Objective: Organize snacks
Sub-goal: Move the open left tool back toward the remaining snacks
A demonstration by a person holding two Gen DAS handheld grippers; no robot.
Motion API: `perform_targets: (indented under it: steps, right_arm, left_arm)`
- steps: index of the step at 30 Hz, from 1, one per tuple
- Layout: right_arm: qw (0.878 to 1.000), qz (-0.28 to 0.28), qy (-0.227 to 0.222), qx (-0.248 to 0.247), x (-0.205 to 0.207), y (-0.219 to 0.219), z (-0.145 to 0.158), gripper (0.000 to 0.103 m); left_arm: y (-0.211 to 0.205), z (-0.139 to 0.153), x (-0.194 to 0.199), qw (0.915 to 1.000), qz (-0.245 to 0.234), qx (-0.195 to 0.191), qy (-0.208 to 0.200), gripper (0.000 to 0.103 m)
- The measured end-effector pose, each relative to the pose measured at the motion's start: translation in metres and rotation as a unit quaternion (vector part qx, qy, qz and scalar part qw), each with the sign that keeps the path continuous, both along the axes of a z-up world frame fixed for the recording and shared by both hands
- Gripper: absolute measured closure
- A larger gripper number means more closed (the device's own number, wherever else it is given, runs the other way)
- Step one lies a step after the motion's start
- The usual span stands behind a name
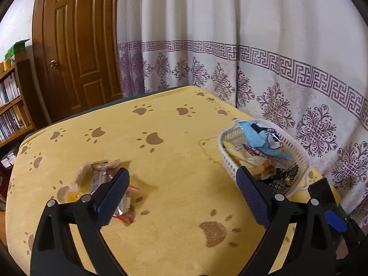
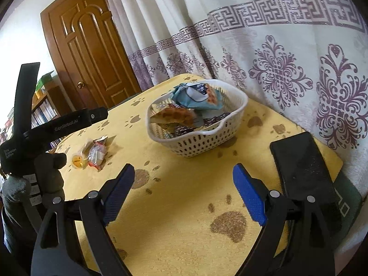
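While the white perforated plastic basket (image 2: 195, 135) already holds several crinkly packets, a small cluster of loose snacks lies on the yellow paw-print tablecloth (image 1: 174, 168), well apart from it. That cluster sits just beside the left finger pad of the left gripper (image 1: 181, 195), slightly outside the gap, so this gripper is clearly the nearer one. I count two loose items: one silver-and-red foil snack packet (image 2: 97, 153), its long axis running roughly away from the cameras, and one small yellow jelly cup (image 2: 78, 159) touching it. The right gripper (image 2: 182, 192) hovers over bare cloth. Both grippers stand spread wide, holding nothing. One black flat rectangular device (image 2: 303, 172) lies near the table's right edge.
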State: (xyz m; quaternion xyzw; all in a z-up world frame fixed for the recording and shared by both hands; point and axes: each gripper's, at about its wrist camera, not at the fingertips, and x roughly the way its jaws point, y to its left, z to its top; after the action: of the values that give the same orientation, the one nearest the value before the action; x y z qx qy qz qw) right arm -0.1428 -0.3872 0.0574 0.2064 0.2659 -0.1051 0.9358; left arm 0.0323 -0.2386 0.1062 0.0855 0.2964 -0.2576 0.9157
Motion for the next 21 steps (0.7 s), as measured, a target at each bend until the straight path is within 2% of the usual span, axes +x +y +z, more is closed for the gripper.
perform_targets:
  steps: [16,21]
  right_arm:
    - [0.999,0.037,0.018,-0.018,0.018,0.039,0.001,0.014]
    - [0.998,0.047,0.025,-0.018,0.025,0.048,-0.002,0.014]
  left_arm:
    - [0.048,-0.010,0.014,0.9993,0.034,-0.012,0.012,0.010]
    - [0.070,-0.017,0.024,0.9979,0.058,-0.016,0.024,0.010]
